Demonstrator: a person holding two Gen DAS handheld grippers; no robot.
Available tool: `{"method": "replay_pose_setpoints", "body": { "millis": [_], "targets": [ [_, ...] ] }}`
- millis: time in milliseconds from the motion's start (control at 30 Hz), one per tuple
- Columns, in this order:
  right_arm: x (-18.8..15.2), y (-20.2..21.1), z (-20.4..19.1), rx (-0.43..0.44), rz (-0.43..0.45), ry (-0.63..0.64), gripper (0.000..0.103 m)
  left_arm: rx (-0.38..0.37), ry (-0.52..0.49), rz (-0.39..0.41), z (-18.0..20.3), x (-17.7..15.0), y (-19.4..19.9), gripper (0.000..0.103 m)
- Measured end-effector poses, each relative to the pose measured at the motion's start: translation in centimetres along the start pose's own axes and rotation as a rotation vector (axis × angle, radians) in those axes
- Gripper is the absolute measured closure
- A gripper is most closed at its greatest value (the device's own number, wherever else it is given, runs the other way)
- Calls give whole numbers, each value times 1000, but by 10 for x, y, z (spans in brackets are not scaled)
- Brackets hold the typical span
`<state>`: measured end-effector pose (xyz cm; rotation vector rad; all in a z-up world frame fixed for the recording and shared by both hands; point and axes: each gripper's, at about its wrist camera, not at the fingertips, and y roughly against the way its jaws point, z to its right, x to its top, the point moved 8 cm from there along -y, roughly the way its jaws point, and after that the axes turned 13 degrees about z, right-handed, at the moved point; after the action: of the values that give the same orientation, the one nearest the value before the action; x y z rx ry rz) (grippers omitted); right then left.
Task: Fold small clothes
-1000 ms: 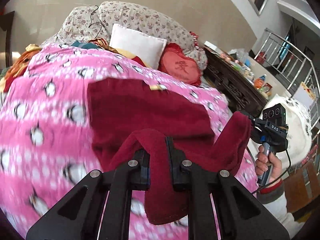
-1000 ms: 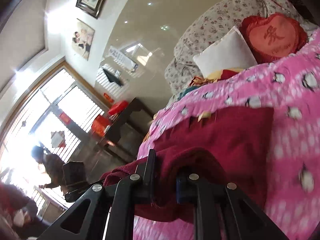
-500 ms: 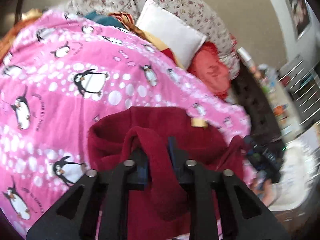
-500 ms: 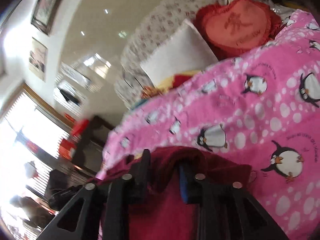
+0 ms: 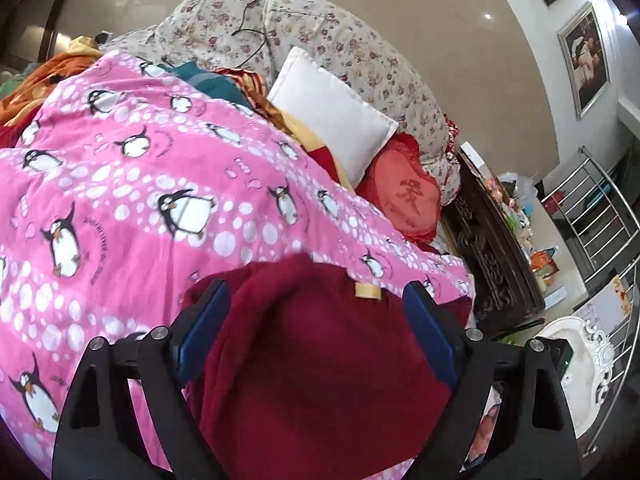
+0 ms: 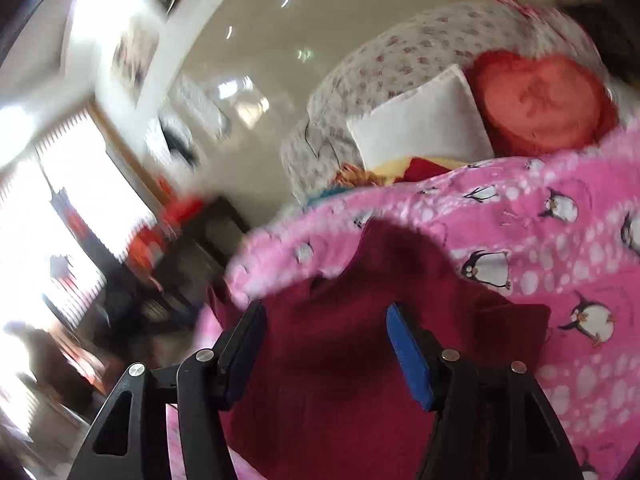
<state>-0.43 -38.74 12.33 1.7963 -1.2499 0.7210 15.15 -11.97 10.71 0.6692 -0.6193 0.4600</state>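
A dark red garment (image 5: 320, 360) lies folded on the pink penguin blanket (image 5: 140, 200), with a small yellow tag (image 5: 369, 290) at its far edge. My left gripper (image 5: 316, 300) is open just above it, one blue-padded finger on each side, holding nothing. In the right wrist view the same red garment (image 6: 340, 380) lies on the blanket (image 6: 540, 260) below my right gripper (image 6: 324, 324), which is also open and empty. That view is motion-blurred on its left side.
A white pillow (image 5: 332, 116), a red heart cushion (image 5: 404, 192) and a floral bolster (image 5: 340, 52) sit at the bed's far end. A dark carved cabinet (image 5: 492, 264) and metal railing (image 5: 592, 208) stand to the right. Bright windows (image 6: 60, 220) fill the right wrist view's left.
Both grippers were shut on the lifted garment edge and carried it forward over the rest. Now both have opened and the garment lies folded on the blanket.
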Motion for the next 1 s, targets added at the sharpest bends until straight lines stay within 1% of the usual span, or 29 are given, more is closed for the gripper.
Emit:
{"method": "replay_pose_setpoints", "body": {
  "millis": [33,67,100,133,167,200,233,267,300,333,367,400,433,467,500,567,633,667,700,733,800,833,900,933,967,1000],
  "targets": [
    [-2,-1,-1,-99,12,78,42,9,-21,0,-1,-1,2,15],
    [0,-1,-2,-137,35,122,42,20,-52,0,-1,-5,7,15],
    [0,-3,-5,-136,50,159,42,27,-70,0,-3,-8,11,15],
    [-4,-9,-9,-98,18,172,42,32,-85,0,-4,-12,15,15],
    [-10,-17,-10,-71,-31,169,42,34,-107,-3,-6,-19,19,15],
    [-19,-31,-1,-87,-96,149,42,37,-119,-8,-9,-26,20,15],
    [-21,-40,10,-136,-114,128,42,52,-128,-19,-13,-33,19,15],
    [-22,-49,28,-203,-119,101,43,76,-134,-40,-20,-42,15,15],
    [-25,-59,50,-267,-125,59,45,104,-137,-61,-26,-50,12,15],
    [-30,-65,63,-301,-152,14,45,128,-134,-79,-33,-57,10,15],
    [-34,-67,67,-307,-167,-9,45,152,-120,-98,-42,-65,10,15],
    [-33,-64,63,-306,-155,-9,45,156,-97,-115,-51,-73,14,15],
    [-31,-59,52,-298,-132,21,45,144,-73,-121,-56,-78,21,15],
    [-30,-53,36,-267,-117,48,45,137,-56,-115,-60,-83,31,15],
    [-29,-51,22,-221,-107,60,45,138,-54,-106,-63,-87,41,15],
    [-31,-46,-3,-120,-106,56,44,132,-86,-84,-61,-98,61,15],
    [-43,-47,-37,10,-135,34,44,110,-107,-79,-56,-113,75,15],
    [-49,-47,-49,54,-150,22,43,92,-110,-86,-51,-119,78,15],
    [-59,-50,-63,114,-174,1,43,63,-113,-105,-46,-130,80,15],
    [-67,-52,-72,152,-194,-18,43,38,-120,-130,-41,-142,80,15],
    [-86,-56,-84,204,-236,-55,43,19,-165,-159,-32,-161,78,15],
    [-95,-63,-85,208,-252,-63,43,30,-208,-167,-30,-169,73,15],
    [-113,-71,-82,186,-280,-63,43,75,-276,-172,-32,-179,64,16],
    [-121,-73,-79,175,-292,-66,43,75,-295,-173,-31,-183,59,30],
    [-127,-73,-75,169,-300,-78,43,60,-307,-195,-31,-190,54,43],
    [-133,-74,-69,160,-312,-105,43,57,-323,-243,-31,-197,49,62]
  ]
}}
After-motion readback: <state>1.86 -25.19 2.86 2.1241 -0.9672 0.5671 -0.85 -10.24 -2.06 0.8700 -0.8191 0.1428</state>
